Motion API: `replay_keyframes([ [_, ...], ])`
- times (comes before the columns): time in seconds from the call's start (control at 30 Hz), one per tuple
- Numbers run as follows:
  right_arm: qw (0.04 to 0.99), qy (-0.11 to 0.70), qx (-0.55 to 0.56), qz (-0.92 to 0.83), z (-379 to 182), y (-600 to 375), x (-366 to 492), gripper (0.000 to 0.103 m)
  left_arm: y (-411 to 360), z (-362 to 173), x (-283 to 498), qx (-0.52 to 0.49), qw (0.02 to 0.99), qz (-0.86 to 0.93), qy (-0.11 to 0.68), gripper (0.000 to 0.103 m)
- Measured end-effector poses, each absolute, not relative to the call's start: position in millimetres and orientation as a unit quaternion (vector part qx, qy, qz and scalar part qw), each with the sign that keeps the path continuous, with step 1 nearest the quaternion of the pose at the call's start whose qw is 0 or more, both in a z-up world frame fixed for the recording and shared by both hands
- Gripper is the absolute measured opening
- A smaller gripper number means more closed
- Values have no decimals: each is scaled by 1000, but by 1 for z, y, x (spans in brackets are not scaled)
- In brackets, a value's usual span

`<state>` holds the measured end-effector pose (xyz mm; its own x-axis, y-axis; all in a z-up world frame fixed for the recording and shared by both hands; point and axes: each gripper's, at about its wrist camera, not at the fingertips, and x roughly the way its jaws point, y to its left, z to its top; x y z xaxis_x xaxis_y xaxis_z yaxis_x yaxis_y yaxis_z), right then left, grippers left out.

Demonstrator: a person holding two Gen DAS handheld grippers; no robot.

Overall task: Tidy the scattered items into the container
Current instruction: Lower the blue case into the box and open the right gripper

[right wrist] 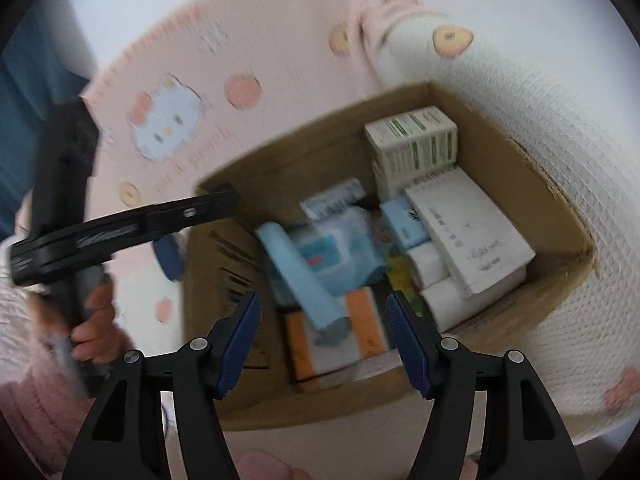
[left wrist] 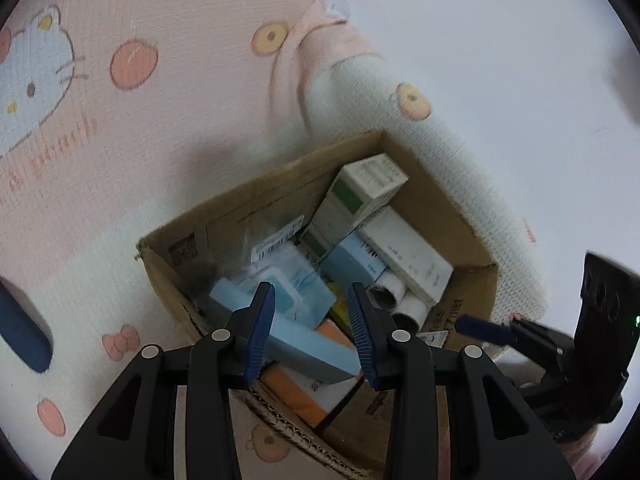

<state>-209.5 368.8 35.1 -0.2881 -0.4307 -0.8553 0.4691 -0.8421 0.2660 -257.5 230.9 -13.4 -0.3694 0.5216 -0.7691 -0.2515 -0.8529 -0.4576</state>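
Below me there's a soft pink play mat (left wrist: pixel 192 92), quilted in a fine grid and printed with a white cartoon cat face (left wrist: pixel 32 80), orange round fruits (left wrist: pixel 134 65), little flowers and pink bows (left wrist: pixel 120 342). The mat's edge curls up into a white textured fold (left wrist: pixel 448 168) on the right. Beyond that lies a pale, plain surface (left wrist: pixel 500 40), brightly and evenly lit. In my right view a dark blue shape (right wrist: pixel 28 92) sits at the far left, too blurred to identify.
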Motion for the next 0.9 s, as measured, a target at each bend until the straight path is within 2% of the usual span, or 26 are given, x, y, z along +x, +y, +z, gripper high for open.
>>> replay_keyframes([
  [0.07, 283, 30, 543, -790, 28, 364, -224, 55, 234, -23, -264, -533, 220, 807, -130, 41],
  [0.13, 277, 42, 566, -775, 18, 359, -239, 37, 238, -33, -268, -555, 204, 798, -118, 41],
  [0.2, 264, 46, 601, -753, 4, 356, -257, 29, 244, -38, -272, -562, 197, 797, -99, 34],
  [0.27, 270, 39, 623, -733, -8, 352, -269, 28, 250, -41, -274, -573, 182, 796, -71, 20],
  [0.33, 276, 36, 641, -716, -17, 347, -277, 28, 254, -43, -278, -587, 172, 789, -54, 16],
  [0.57, 289, 55, 674, -678, -41, 327, -301, 28, 257, -48, -303, -637, 143, 756, -52, 14],
  [0.7, 301, 48, 684, -662, -46, 330, -304, 28, 273, -53, -312, -666, 164, 726, -48, 14],
  [0.9, 268, 59, 687, -673, -52, 348, -309, 28, 302, -67, -313, -686, 194, 700, -39, 14],
])
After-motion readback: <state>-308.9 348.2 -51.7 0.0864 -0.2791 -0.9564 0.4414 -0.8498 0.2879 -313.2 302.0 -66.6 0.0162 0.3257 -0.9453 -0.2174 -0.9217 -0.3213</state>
